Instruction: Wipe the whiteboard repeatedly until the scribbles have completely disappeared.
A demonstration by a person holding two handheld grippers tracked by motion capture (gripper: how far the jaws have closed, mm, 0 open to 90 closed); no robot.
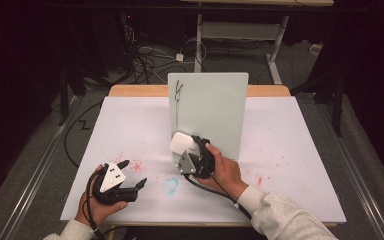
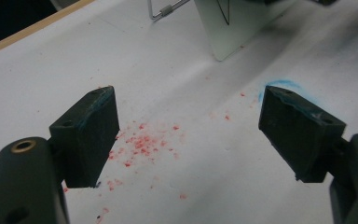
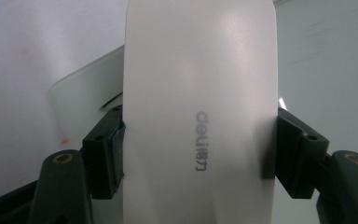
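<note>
A white block eraser [image 1: 181, 142] with grey lettering is clamped by its long sides between the jaws of my right gripper [image 1: 193, 144]. It is held low against the front of an upright whiteboard [image 1: 207, 110] at mid-table. In the right gripper view the eraser [image 3: 200, 107] stands up between the jaws of my right gripper [image 3: 198, 149], with the whiteboard [image 3: 326, 70] close behind it. A black scribble [image 1: 179, 90] marks the board's top left corner. My left gripper [image 1: 134, 173] rests open at the front left with nothing in it; in its own view my left gripper [image 2: 189, 126] spreads wide over the table.
The white table sheet [image 1: 290, 150] carries red specks [image 2: 142, 142] and a blue smudge [image 1: 170, 185] between the two hands. A wire stand [image 2: 165, 10] props the board from behind. Cables and table legs lie on the dark floor beyond the far edge.
</note>
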